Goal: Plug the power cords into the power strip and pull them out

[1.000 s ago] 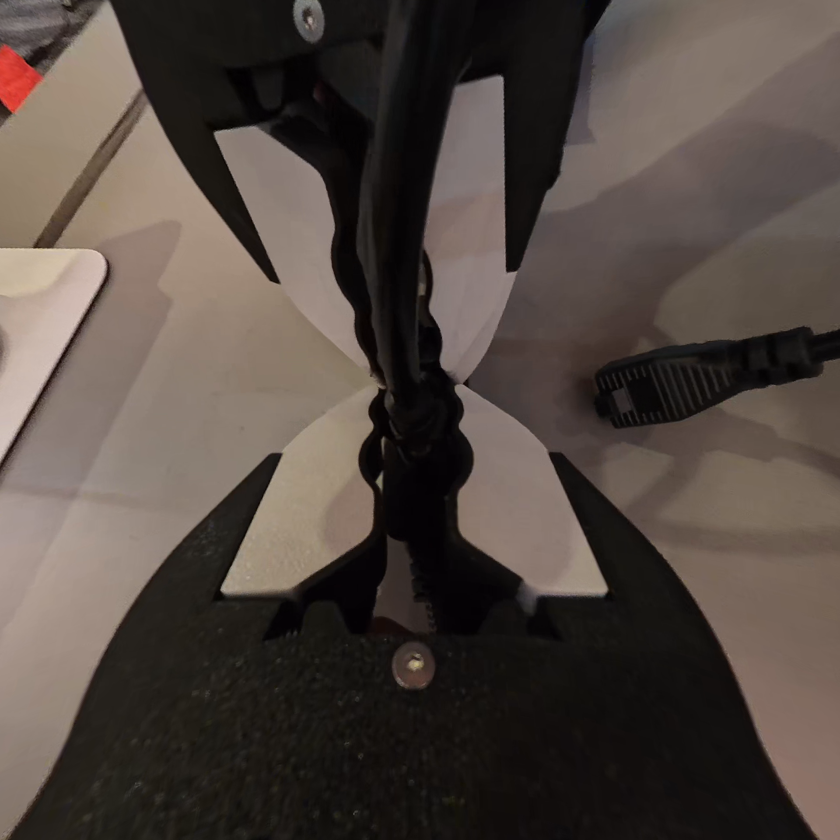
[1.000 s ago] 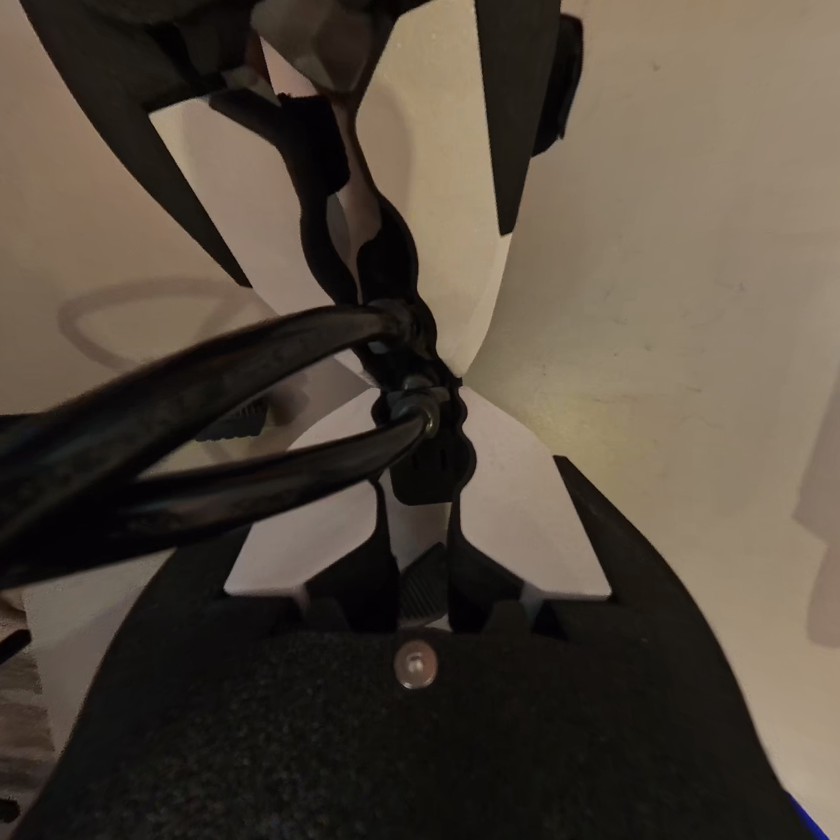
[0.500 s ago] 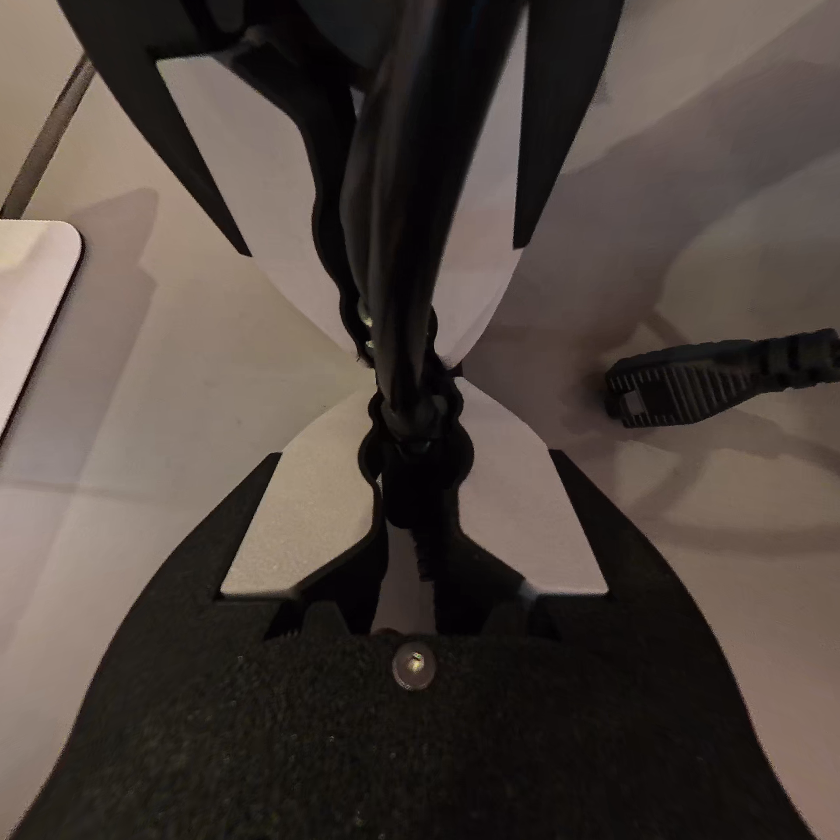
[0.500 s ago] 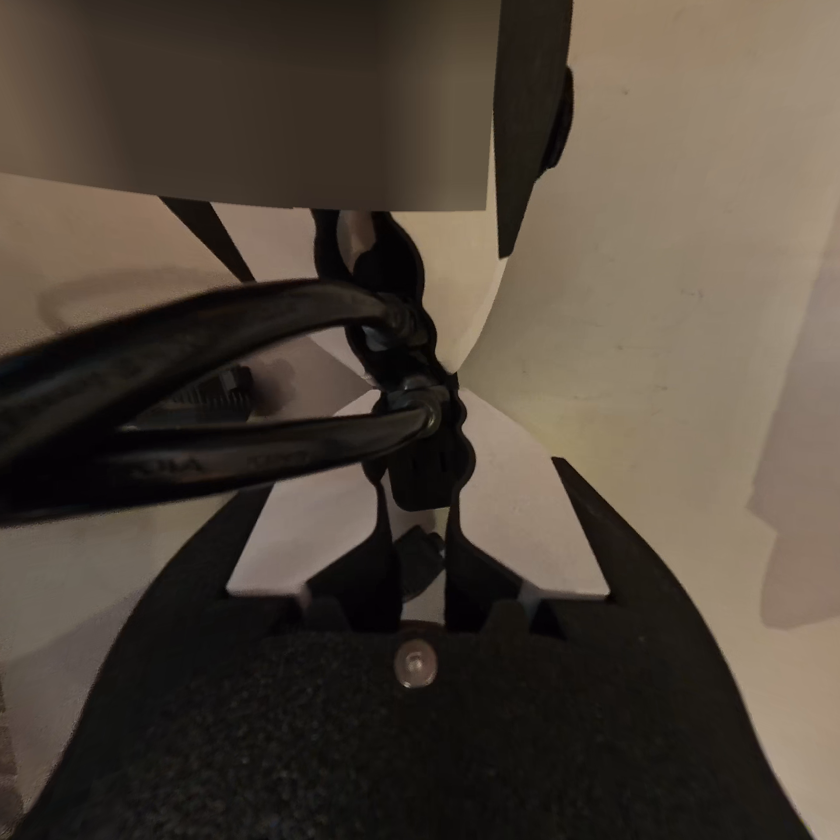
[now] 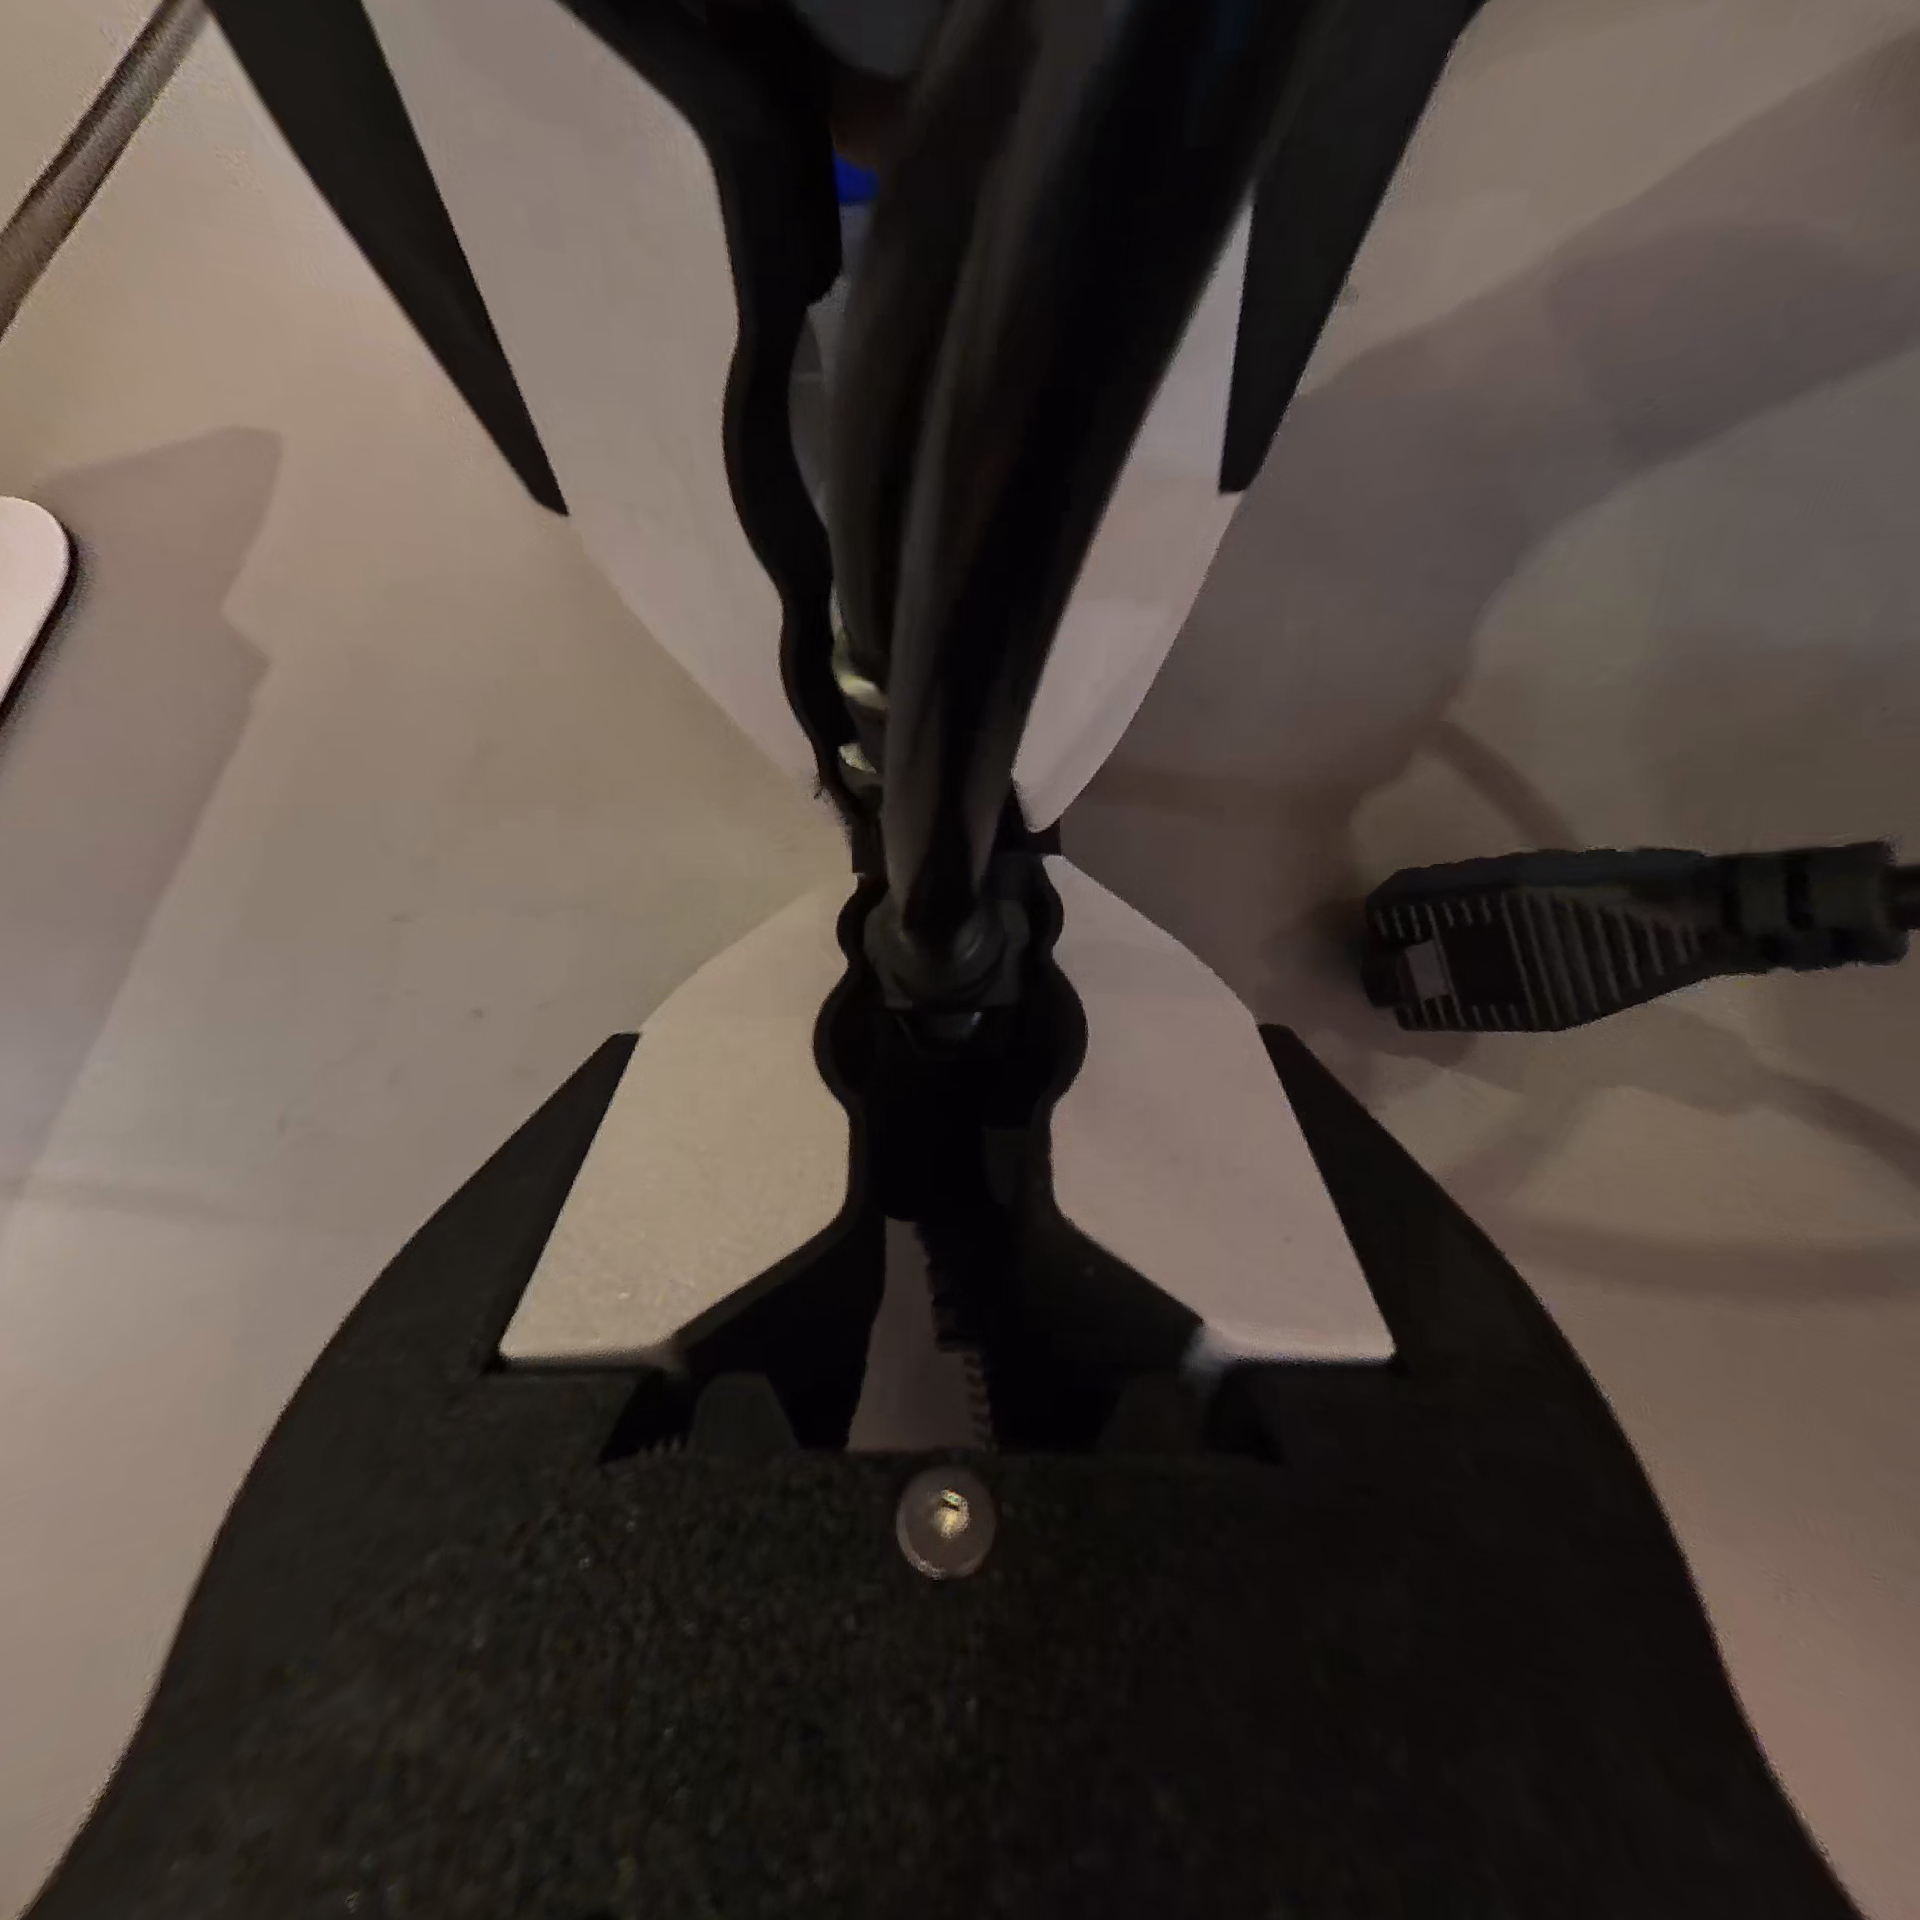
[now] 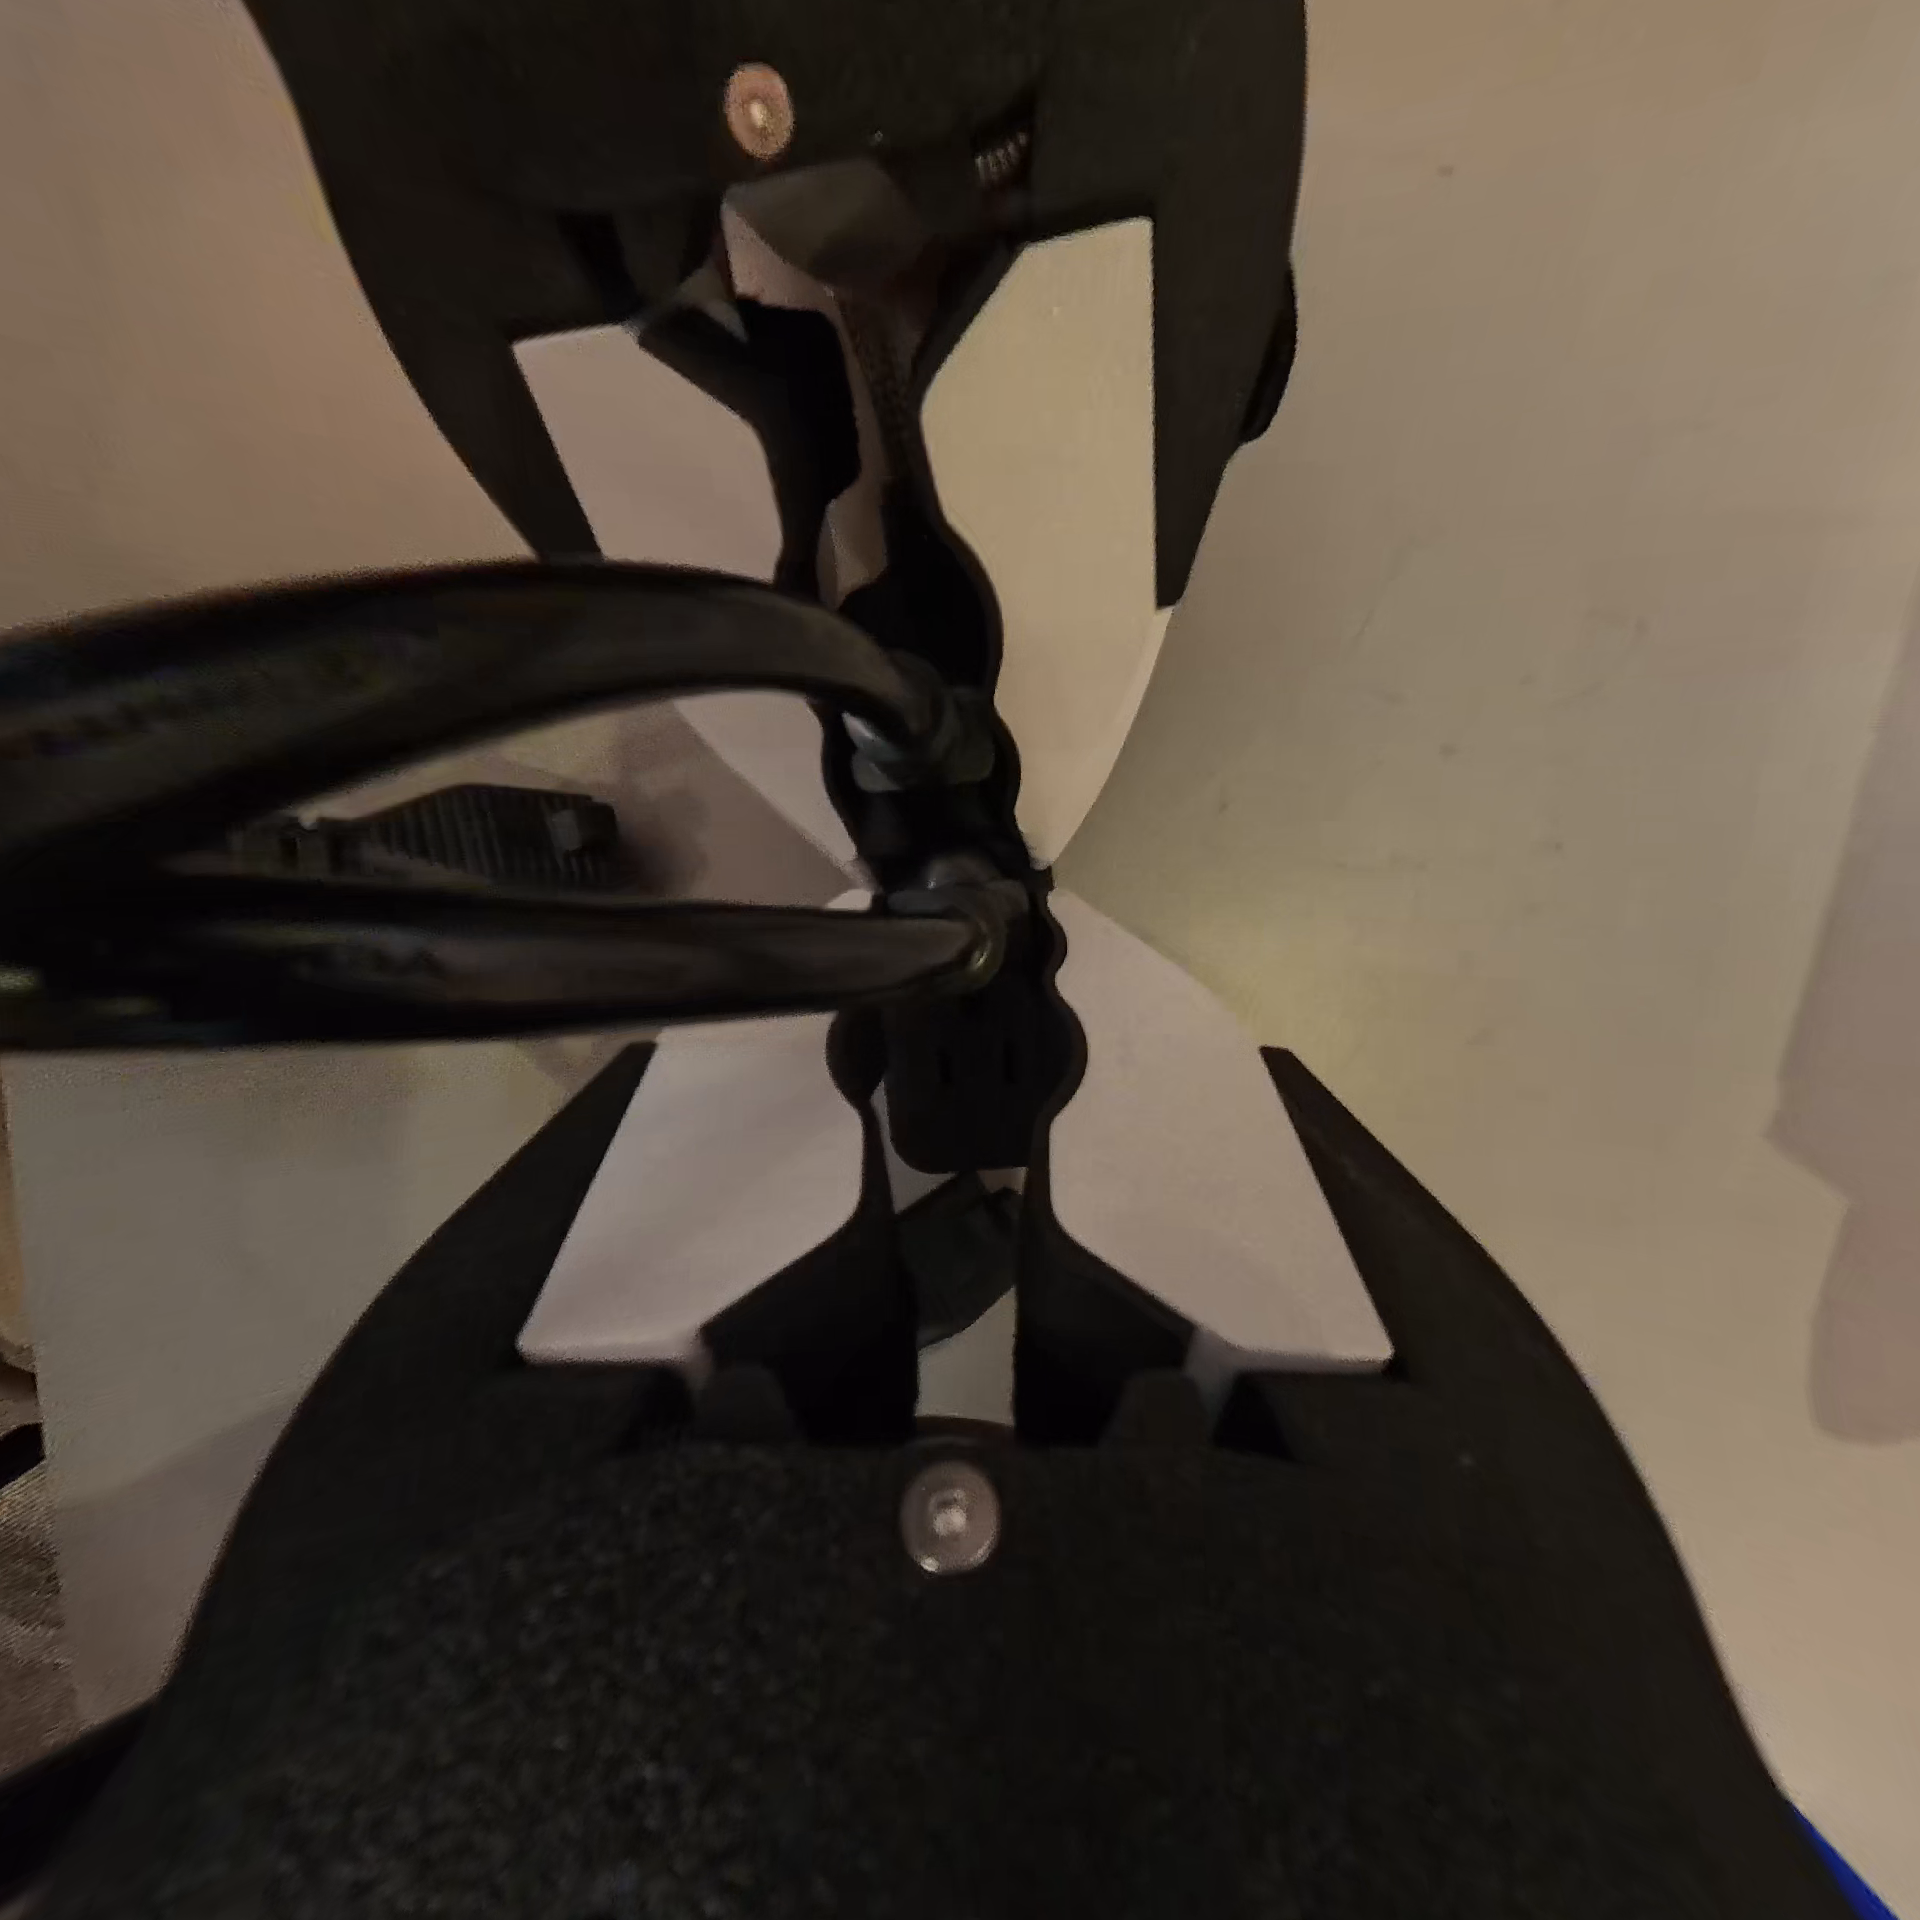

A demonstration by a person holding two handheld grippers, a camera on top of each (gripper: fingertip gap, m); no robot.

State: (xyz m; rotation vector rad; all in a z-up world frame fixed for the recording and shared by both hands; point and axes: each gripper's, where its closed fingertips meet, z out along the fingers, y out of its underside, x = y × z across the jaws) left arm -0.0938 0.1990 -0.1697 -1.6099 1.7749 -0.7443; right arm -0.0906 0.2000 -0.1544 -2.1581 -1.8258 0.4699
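My left gripper [image 5: 951,894] is shut on a black plug [image 5: 951,1101]. Its cord [image 5: 935,520] runs straight up the left wrist view, over the other gripper. My right gripper [image 6: 1029,894] is shut on a second black plug [image 6: 966,1101], whose cord [image 6: 623,956] leaves to the left. The two grippers face each other tip to tip just above the table. The left gripper's cord [image 6: 520,644] also curves off left in the right wrist view. A third, loose black plug [image 5: 1558,935] lies flat on the table to the right; it also shows behind the cords [image 6: 468,831].
The pale tabletop [image 5: 364,831] lies all around the grippers. A pale flat object with a rounded corner [image 5: 21,582] shows at the left edge of the left wrist view; I cannot tell what it is. A table seam [image 5: 83,177] runs at the far left. My left and right fingertips are right by each other.
Both grippers stay shut on their plugs, tip to tip. In the left wrist view the pale flat object has slid almost out at the left edge. The loose plug has not moved on the table.
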